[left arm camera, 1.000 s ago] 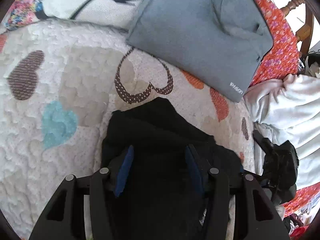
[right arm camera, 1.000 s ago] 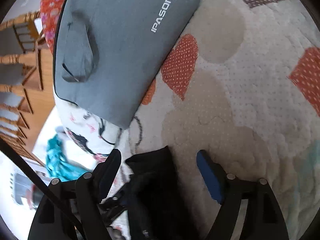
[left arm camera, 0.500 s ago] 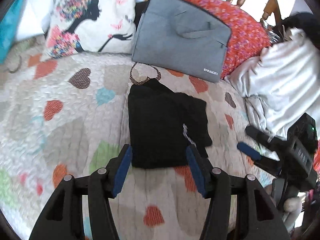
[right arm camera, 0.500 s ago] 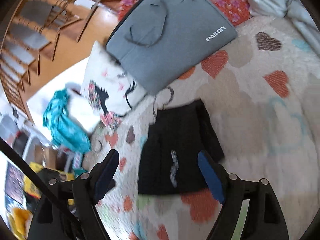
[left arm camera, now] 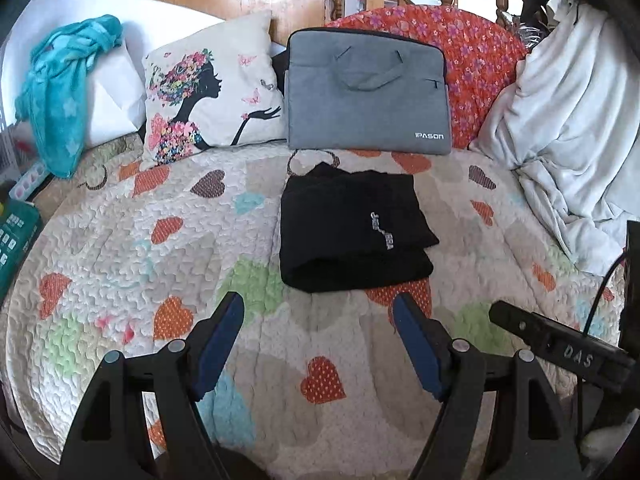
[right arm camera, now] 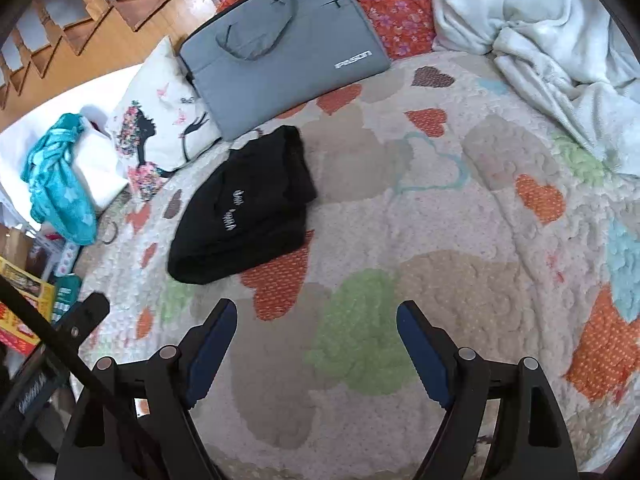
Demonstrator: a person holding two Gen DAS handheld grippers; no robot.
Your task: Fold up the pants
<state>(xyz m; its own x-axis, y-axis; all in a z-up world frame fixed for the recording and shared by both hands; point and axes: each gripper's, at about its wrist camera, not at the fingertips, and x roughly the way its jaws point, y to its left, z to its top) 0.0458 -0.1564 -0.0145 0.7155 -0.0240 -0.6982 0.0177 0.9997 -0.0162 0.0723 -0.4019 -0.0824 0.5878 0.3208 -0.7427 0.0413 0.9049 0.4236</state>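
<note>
We see the pants lying as a compact black bundle on the quilt, centre of the left view and left of centre in the right view, just below the grey bag that leans on the pillows. From how it lies, we judge the folding done or nearly so: the layers are stacked, with a rounded fold at the near edge.

Our left gripper sits at the bottom of its frame, jaws opening, nothing between them. The right gripper stands wide apart too, empty, over bare quilt. Both are apart from the pants, which we read as letting the bundle rest undisturbed. The other gripper's tip shows at lower right.
</note>
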